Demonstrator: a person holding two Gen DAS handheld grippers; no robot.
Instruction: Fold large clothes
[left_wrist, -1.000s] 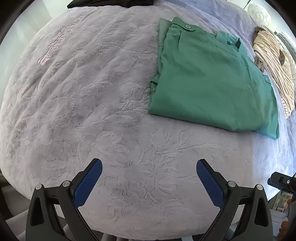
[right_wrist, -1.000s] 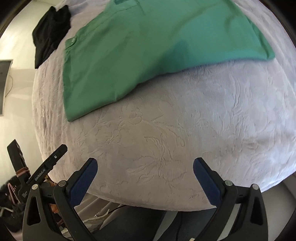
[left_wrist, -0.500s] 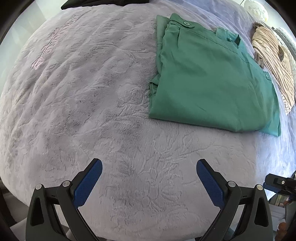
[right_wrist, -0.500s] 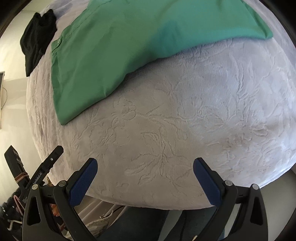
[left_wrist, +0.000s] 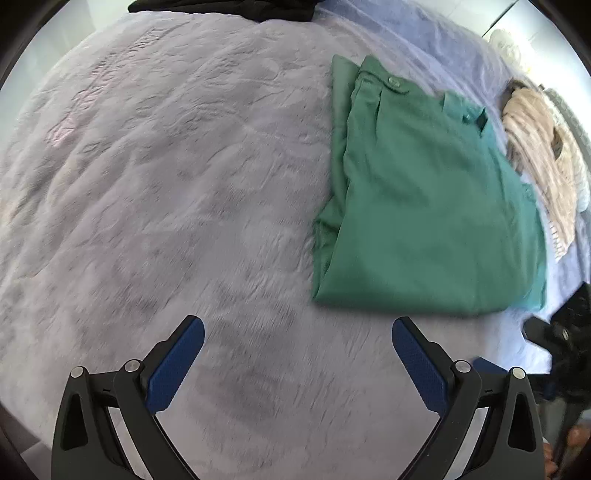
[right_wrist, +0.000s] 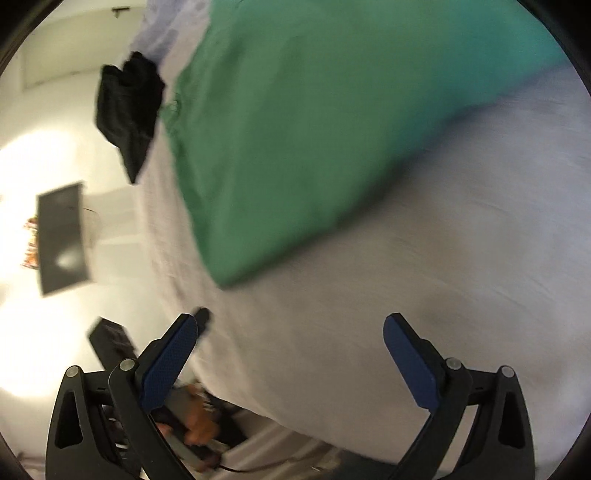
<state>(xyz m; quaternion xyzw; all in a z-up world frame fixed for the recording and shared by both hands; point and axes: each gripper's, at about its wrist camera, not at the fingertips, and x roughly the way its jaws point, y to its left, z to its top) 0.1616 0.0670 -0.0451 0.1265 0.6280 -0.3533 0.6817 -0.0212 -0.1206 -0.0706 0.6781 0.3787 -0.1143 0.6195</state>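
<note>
A folded green garment (left_wrist: 424, 206) lies on the pale lilac bedspread (left_wrist: 184, 184), to the upper right in the left wrist view. My left gripper (left_wrist: 297, 332) is open and empty above the bedspread, short of the garment's near edge. In the blurred right wrist view the same garment (right_wrist: 314, 129) fills the upper middle. My right gripper (right_wrist: 290, 328) is open and empty over the bedspread (right_wrist: 443, 277) near the bed's edge, below the garment's corner.
A beige striped garment (left_wrist: 543, 158) lies at the right edge of the bed. A black garment (left_wrist: 229, 5) lies at the far edge, also seen in the right wrist view (right_wrist: 127, 107). The other gripper's black body (left_wrist: 561, 332) shows at the right.
Both grippers stay open. The left view has moved forward over the bed, towards the green garment. The right gripper has swung sharply, its view now blurred, with wall and floor at the left.
</note>
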